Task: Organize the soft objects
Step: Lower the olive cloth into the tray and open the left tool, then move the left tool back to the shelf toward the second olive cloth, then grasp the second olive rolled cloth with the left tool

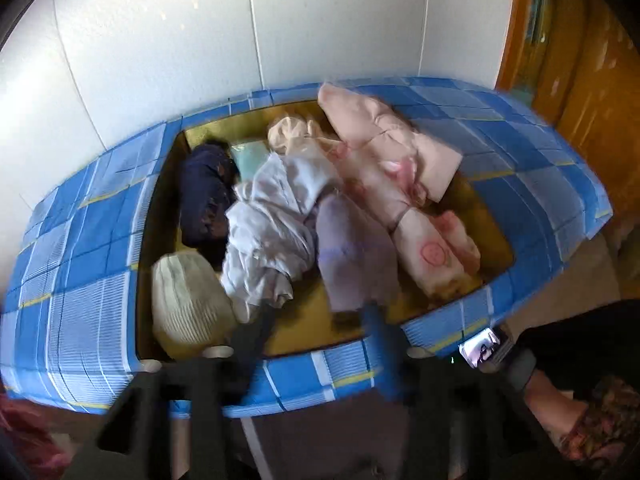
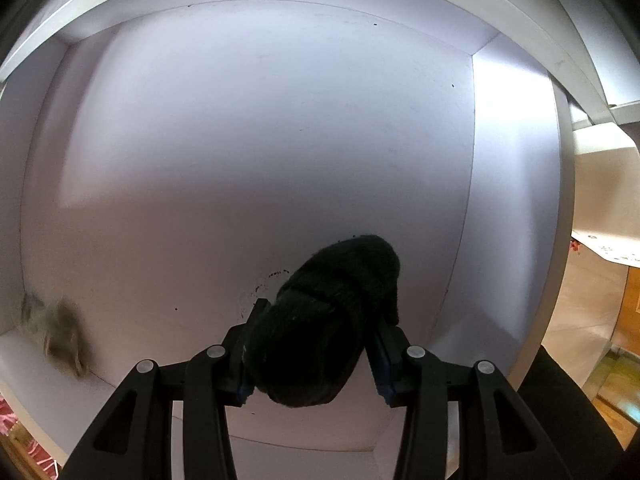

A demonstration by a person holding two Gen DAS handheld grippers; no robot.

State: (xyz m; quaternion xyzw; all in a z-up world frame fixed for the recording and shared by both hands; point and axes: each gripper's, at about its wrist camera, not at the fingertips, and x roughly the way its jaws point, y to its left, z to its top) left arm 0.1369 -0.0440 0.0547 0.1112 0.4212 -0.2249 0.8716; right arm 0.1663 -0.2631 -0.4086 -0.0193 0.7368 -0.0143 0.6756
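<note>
Fingers of the left gripper [image 1: 316, 320] stand partly apart above the near edge of a box [image 1: 496, 240] with a yellow inside; nothing is gripped between them, though a lilac rolled cloth [image 1: 356, 256] lies just beyond the tips, and the blur hides whether the blue finger [image 1: 380, 344] brushes it; no earlier view is at hand to say more.

The box sits sunk in a blue checked cover [image 1: 80, 264] against a white wall [image 1: 160, 60]; inside it, a cream knitted hat [image 1: 188, 304] lies at the near left corner, a dark navy bundle [image 1: 204, 200] lies along the left side, a crumpled white cloth [image 1: 272, 232] lies in the middle, a pale green piece [image 1: 252, 156] shows behind that, and pink printed cloths [image 1: 400, 176] are piled from the far side down to the right; the topmost pink piece overhangs the far rim; a person's foot in a patterned slipper [image 1: 600, 420] shows at the lower right.

Fingers of the right gripper [image 2: 312, 360] are closed at a narrow gap on a black rolled sock [image 2: 320, 320], pads pressing on both its sides; the roll sticks out ahead of the tips, held over the floor of a white drawer or bin [image 2: 240, 140]; whether it touches the bottom cannot be told; a blurred grey-tan fuzzy thing [image 2: 56, 328] lies in the left corner of that white space, well apart from the sock.
</note>
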